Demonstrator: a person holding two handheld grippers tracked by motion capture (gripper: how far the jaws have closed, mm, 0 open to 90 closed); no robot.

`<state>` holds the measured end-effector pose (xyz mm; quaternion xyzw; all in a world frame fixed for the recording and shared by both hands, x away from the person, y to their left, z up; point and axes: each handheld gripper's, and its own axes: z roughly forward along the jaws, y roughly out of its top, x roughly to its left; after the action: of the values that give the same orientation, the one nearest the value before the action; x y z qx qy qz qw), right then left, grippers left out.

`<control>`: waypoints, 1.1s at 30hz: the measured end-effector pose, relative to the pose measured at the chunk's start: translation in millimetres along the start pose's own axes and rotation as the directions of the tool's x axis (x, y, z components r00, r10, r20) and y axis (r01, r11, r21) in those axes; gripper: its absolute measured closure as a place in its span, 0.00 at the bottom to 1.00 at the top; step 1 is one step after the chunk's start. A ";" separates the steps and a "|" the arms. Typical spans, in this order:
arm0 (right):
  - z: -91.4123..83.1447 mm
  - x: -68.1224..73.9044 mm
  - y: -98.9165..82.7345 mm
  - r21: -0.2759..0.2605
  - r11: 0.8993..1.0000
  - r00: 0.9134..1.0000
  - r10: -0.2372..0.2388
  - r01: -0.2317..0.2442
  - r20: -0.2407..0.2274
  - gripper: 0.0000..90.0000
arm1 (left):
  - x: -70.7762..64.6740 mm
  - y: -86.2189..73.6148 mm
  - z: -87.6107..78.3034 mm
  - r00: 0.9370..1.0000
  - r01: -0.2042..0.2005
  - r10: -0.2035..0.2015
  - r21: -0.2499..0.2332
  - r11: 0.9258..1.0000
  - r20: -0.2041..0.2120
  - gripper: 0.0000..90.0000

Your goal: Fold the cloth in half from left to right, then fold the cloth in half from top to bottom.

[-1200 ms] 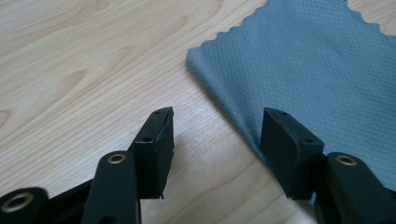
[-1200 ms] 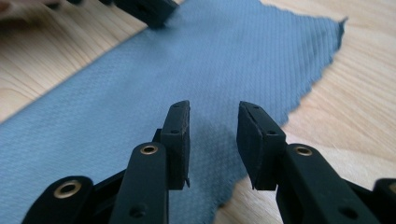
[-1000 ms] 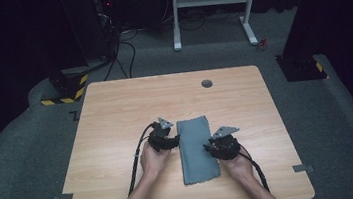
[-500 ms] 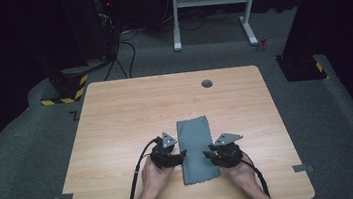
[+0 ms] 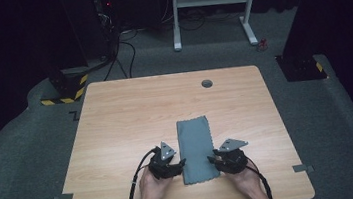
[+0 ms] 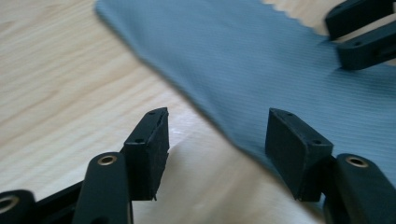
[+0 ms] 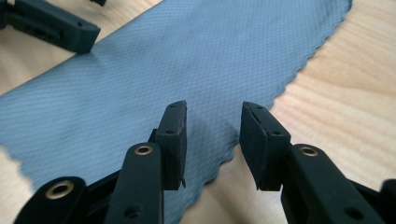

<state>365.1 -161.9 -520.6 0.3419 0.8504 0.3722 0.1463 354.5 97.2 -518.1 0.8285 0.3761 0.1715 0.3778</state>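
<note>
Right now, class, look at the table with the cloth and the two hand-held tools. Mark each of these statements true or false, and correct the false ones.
1. The grey-blue cloth lies flat on the wooden table. True.
2. The left tool is clamped shut on the cloth. False: its jaws stand open, with the cloth's edge between them.
3. The right tool is open at the cloth's scalloped edge. True.
4. The two tools are at the far end of the cloth. False: both are at its near end, one on each side.
5. A small round dark spot sits near the table's far edge. True.
</note>
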 end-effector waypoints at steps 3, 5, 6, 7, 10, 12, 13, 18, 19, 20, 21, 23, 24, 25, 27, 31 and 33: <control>-4.6 4.5 -4.5 0.000 1.000 1.000 -0.003 0.003 0.000 0.68 | -11.1 -3.4 -2.9 1.000 -0.030 0.030 0.001 1.000 0.004 0.44; -6.3 5.8 -7.0 0.004 1.000 1.000 -0.008 0.008 0.001 0.67 | -15.6 -6.8 -3.4 0.999 -0.048 0.048 0.014 0.999 -0.011 0.44; -7.3 6.5 -8.7 0.000 1.000 1.000 -0.008 0.008 0.001 0.66 | -16.8 -8.2 -3.4 0.998 -0.059 0.059 0.018 0.998 -0.020 0.44; -7.7 6.2 -9.3 -0.001 1.000 1.000 -0.008 0.008 0.001 0.66 | -18.0 -10.7 -4.5 0.998 -0.061 0.061 0.004 0.998 -0.025 0.44; -8.4 5.0 -10.5 -0.006 1.000 1.000 -0.003 0.003 0.000 0.64 | -15.3 -14.0 -4.9 1.000 -0.028 0.027 -0.010 1.000 -0.010 0.44; -8.9 5.0 -10.7 -0.003 1.000 1.000 -0.005 0.005 0.003 0.64 | -13.5 -14.8 -5.1 1.000 -0.007 0.007 -0.008 1.000 -0.001 0.43; -9.7 5.1 -11.0 -0.007 1.000 1.000 -0.008 0.008 0.009 0.66 | -13.6 -15.1 -5.4 1.000 -0.004 0.004 -0.008 1.000 -0.003 0.43; -18.1 5.2 -13.0 -0.013 1.000 1.000 0.003 -0.003 -0.011 0.69 | -17.9 -18.2 -9.0 1.000 -0.005 0.005 -0.009 1.000 0.016 0.43; -18.5 5.6 -13.9 -0.013 1.000 1.000 0.003 -0.003 -0.014 0.69 | -19.8 -18.7 -9.7 1.000 -0.002 0.002 -0.008 1.000 0.026 0.42; -18.8 6.9 -15.4 -0.004 1.000 1.000 0.006 -0.006 -0.018 0.69 | -20.7 -18.6 -9.9 1.000 -0.002 0.002 -0.007 1.000 0.029 0.42; -18.4 7.6 -16.6 -0.003 1.000 1.000 0.003 -0.003 -0.020 0.69 | -22.2 -18.3 -9.9 1.000 -0.002 0.002 -0.004 1.000 0.031 0.42; -18.1 9.4 -19.1 -0.006 1.000 1.000 0.001 -0.001 -0.023 0.70 | -24.3 -17.4 -9.7 1.000 -0.010 0.010 0.004 1.000 0.027 0.41; -18.5 10.0 -19.2 -0.005 1.000 1.000 0.000 0.000 -0.026 0.70 | -25.3 -17.2 -9.9 1.000 -0.010 0.010 0.010 1.000 0.023 0.41; -18.9 10.9 -19.2 -0.001 1.000 1.000 0.000 0.000 -0.030 0.70 | -25.3 -17.0 -10.2 1.000 -0.011 0.011 0.013 1.000 0.023 0.42; -19.2 12.7 -19.7 -0.003 1.000 0.999 -0.006 0.005 -0.033 0.70 | -25.0 -17.2 -11.4 1.000 -0.016 0.016 0.020 1.000 0.021 0.42; -20.0 19.0 -20.3 0.002 1.000 0.999 -0.027 0.027 -0.044 0.70 | -23.5 -20.8 -15.4 1.000 -0.015 0.015 0.020 1.000 0.022 0.42; -20.0 21.4 -19.4 0.009 0.999 0.998 -0.041 0.041 -0.046 0.70 | -22.6 -21.4 -17.0 1.000 -0.011 0.011 0.028 1.000 0.024 0.42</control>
<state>330.4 -167.4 -521.1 0.3165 0.8621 0.3728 0.1329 319.4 97.9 -523.1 0.8377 0.3693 0.1583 0.3699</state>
